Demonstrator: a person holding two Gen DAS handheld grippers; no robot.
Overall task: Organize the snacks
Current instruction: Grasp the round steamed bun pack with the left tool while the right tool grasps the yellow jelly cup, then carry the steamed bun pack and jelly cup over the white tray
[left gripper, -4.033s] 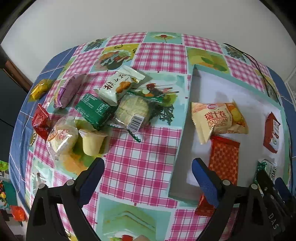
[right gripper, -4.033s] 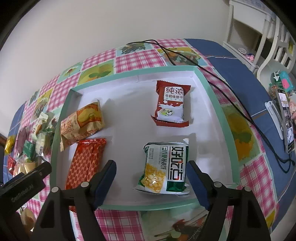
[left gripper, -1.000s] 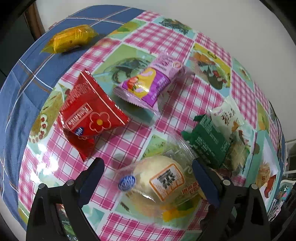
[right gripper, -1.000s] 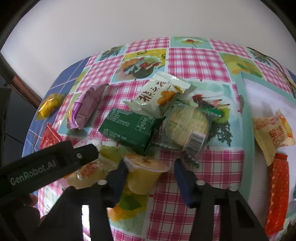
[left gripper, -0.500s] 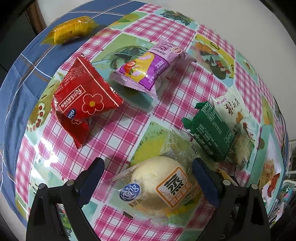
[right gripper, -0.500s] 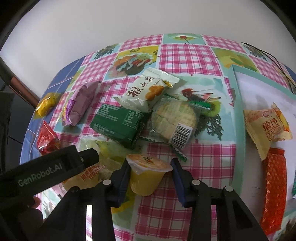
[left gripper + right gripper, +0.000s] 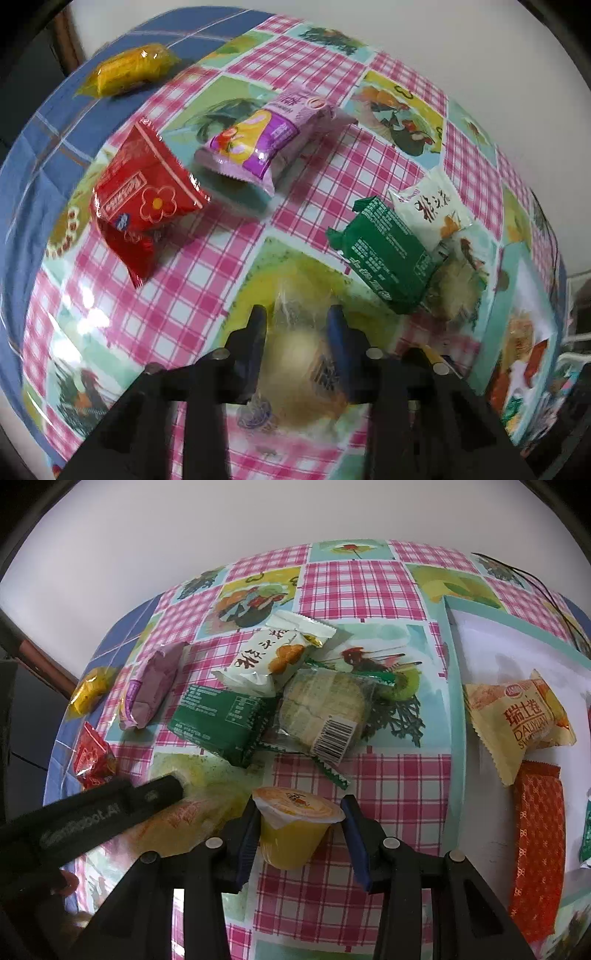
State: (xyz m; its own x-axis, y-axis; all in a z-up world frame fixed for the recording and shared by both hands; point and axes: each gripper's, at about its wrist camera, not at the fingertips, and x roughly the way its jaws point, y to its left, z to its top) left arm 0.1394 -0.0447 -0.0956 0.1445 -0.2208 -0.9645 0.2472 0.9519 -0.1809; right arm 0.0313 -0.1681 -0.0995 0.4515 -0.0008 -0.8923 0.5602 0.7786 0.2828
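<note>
Having just closed, the left gripper (image 7: 297, 325) pinches the wrapped bun (image 7: 303, 373); the right gripper (image 7: 301, 825) clamps the jelly cup (image 7: 291, 827).

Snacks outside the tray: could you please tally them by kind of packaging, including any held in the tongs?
Printed packets: 5 (yellow packet, purple packet, red packet, green packet, white packet)
Clear-wrapped bakes: 2 (round cake, bun)
Jelly cup: 1
Total: 8

One jelly cup (image 7: 291, 827), one tray (image 7: 456, 716), two pairs of tongs, and eleven wrapped snack packets visible across both views.
</note>
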